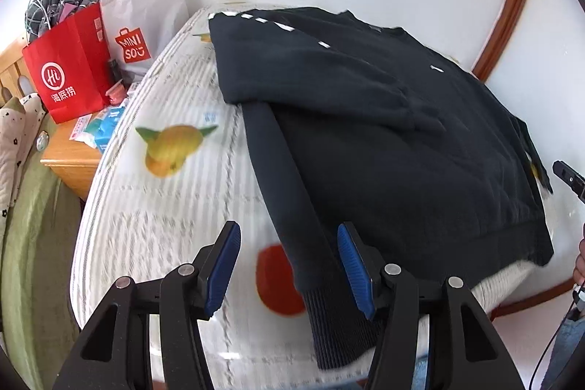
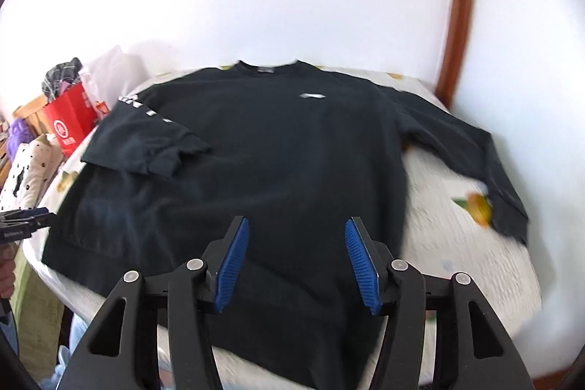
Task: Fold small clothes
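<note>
Tools, left (image 1: 289, 265) and right (image 2: 297, 258), wide open, empty, above sweatshirt (image 2: 285, 148).

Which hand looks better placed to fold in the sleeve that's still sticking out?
The right gripper, probably. The unfolded sleeve stretches out on its side of the sweatshirt. The left gripper, also open, hangs over the sleeve that is already folded across.

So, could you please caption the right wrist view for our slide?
Open right gripper above a black sweatshirt on the bed, one sleeve folded in.

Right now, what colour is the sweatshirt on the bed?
Black sweatshirt with white markings; clearest from the right wrist.
</note>
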### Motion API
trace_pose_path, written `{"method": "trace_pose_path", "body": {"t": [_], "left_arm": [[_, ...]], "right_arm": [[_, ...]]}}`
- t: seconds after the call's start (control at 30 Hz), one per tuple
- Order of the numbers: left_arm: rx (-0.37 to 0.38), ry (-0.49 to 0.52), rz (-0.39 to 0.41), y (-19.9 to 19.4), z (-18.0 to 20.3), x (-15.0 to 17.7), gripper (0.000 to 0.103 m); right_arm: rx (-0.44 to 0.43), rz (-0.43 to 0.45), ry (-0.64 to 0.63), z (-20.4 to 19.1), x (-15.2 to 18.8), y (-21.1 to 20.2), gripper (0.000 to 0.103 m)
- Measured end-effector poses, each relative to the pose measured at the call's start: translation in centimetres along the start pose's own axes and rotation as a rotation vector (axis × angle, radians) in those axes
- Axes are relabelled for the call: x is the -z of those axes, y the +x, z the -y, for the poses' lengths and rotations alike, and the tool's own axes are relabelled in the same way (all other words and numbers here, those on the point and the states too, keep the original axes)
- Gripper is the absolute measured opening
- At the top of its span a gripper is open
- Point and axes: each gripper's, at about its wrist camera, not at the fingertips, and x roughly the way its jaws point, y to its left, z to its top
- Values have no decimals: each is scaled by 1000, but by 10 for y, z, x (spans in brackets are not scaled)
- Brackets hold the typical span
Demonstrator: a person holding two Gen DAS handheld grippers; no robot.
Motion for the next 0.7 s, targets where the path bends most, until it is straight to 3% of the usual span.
{"method": "trace_pose_path", "body": {"t": [0.1, 0.27, 0.47, 0.6, 0.67, 0.7], "left_arm": [[-8, -19, -5, 12, -8, -15, 54], [-66, -6, -11, 37, -13, -37, 55], [-97, 24, -11, 67, -14, -54, 55], [-58, 8, -18, 82, -15, -60, 63], [-70, 25, -17, 86, -12, -61, 64], [-79, 36, -14, 88, -11, -61, 66]], "right_arm": [[-78, -11, -27, -27, -32, 35, 63], [-193, -108, -24, -71, -77, 106, 64], [-236, -235, -35, -113, -97, 176, 64], [-277, -281, 3, -123, -100, 209, 63], [-290, -278, -27, -136, -100, 217, 55], [-296, -288, -64, -146, -98, 220, 35]]}}
